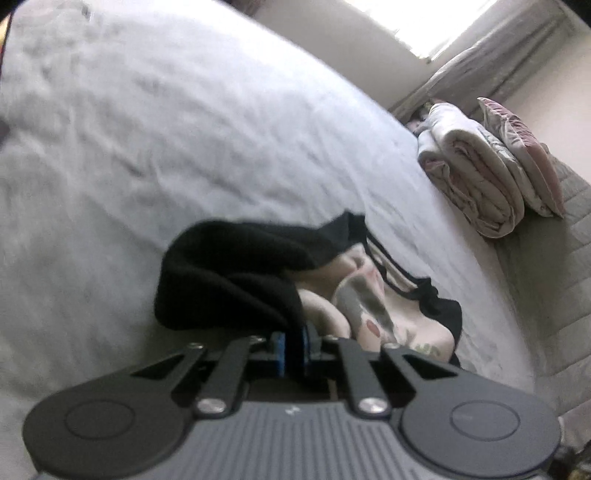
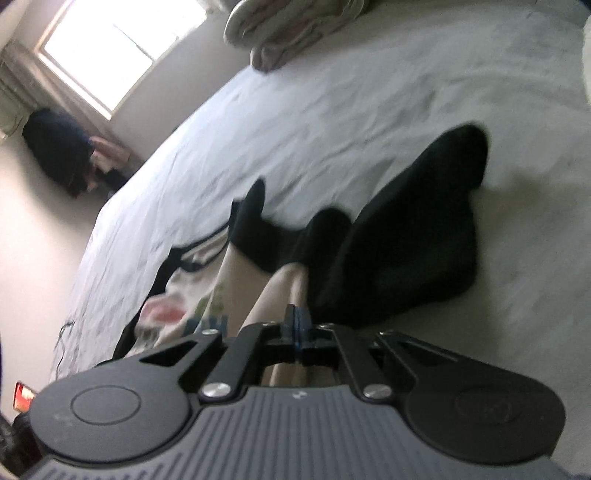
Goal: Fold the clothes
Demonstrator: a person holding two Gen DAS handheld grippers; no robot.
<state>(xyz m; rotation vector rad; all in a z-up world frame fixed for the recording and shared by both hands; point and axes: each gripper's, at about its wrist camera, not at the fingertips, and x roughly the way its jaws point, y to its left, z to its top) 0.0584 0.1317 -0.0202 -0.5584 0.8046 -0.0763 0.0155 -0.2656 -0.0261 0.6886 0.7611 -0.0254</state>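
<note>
Folding looks barely begun: left gripper [image 1: 293, 341] and right gripper [image 2: 297, 326] each pinch fabric of the crumpled black-and-cream shirt [image 1: 402, 317], lying unfolded on the white bed [image 1: 184, 129] at twelve o'clock.

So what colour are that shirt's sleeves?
Black sleeves on a cream printed shirt; clearest in right wrist view.

A: Where does the garment [image 1: 258, 266] lie?
B: On the bed [image 1: 184, 129], directly before the left tongs [image 1: 293, 334], bunched against them; in the right wrist view it spreads before the right tongs [image 2: 297, 319].
A: And behind it?
B: A folded quilt [image 1: 476, 177] on the bed's far end, a pillow [image 1: 524, 147] leaning just beside it, below the window [image 1: 461, 22].
</note>
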